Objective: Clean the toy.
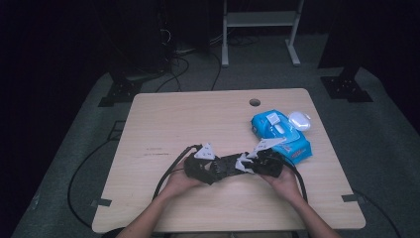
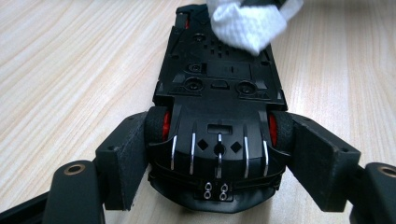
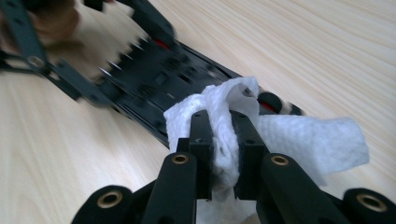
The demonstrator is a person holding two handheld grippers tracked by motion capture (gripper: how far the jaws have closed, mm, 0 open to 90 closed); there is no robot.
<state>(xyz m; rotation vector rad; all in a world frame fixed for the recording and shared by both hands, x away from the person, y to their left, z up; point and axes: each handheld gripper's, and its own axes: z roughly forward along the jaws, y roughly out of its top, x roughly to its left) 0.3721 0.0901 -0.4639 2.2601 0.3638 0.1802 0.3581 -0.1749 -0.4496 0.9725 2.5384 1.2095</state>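
Left gripper view: left tool [image 2: 217, 154] clamps toy car [image 2: 219, 93]; right tool's wipe [image 2: 247, 23] hides its far end.

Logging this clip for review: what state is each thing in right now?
Toy car: upside down on the table, underside up, clamped at its wheels.
Left gripper: shut on the toy car.
Right gripper: shut on the wipe.
Wipe: crumpled, pressed on the toy car's underside.
Wipes pack: lying flat, its lid state too small to tell.
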